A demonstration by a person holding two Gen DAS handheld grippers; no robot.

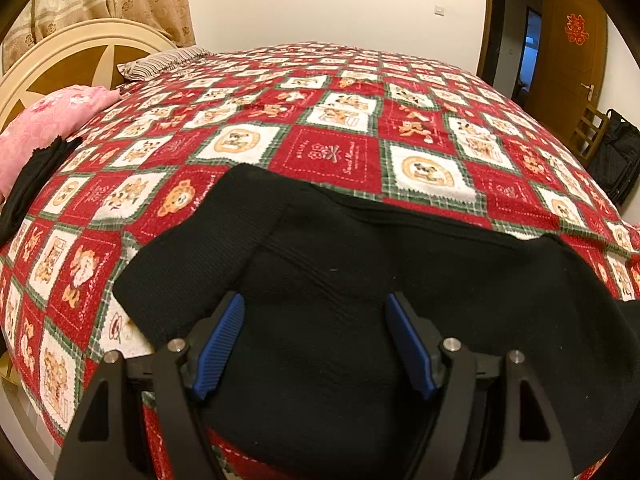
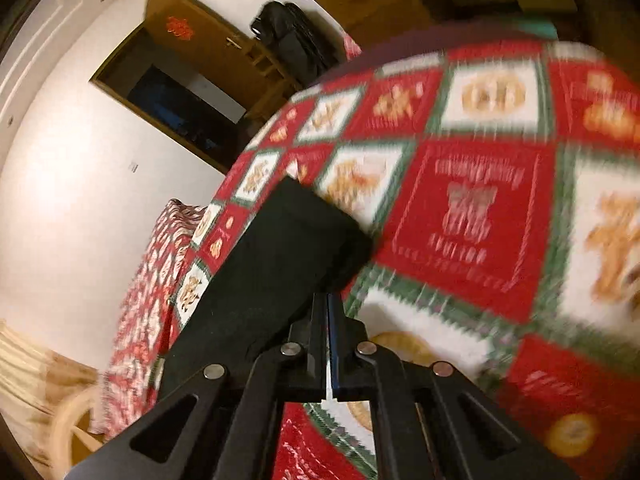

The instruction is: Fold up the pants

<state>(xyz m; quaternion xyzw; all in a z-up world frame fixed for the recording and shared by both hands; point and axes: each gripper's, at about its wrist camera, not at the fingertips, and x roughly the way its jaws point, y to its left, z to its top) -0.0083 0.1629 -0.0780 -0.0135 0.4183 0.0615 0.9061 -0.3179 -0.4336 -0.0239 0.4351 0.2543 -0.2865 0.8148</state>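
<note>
Black knit pants (image 1: 320, 264) lie on the red patchwork bedspread (image 1: 332, 152), one folded-over leg reaching to the upper left. My left gripper (image 1: 315, 300) is open just over the cloth, its blue pads (image 1: 220, 344) wide apart with pants fabric spread between and beneath them. In the tilted, blurred right wrist view, my right gripper (image 2: 328, 298) is shut, its tips pinching the edge of the pants (image 2: 272, 264). That strip of black cloth stretches up and left from the tips across the bedspread (image 2: 472, 200).
A pink pillow (image 1: 52, 120) and another dark garment (image 1: 32, 184) lie at the left by the headboard (image 1: 68, 56). A striped pillow (image 1: 164, 62) sits at the far end. A wooden door (image 1: 568, 60) and a black bag (image 1: 616, 152) stand beyond the bed's right side.
</note>
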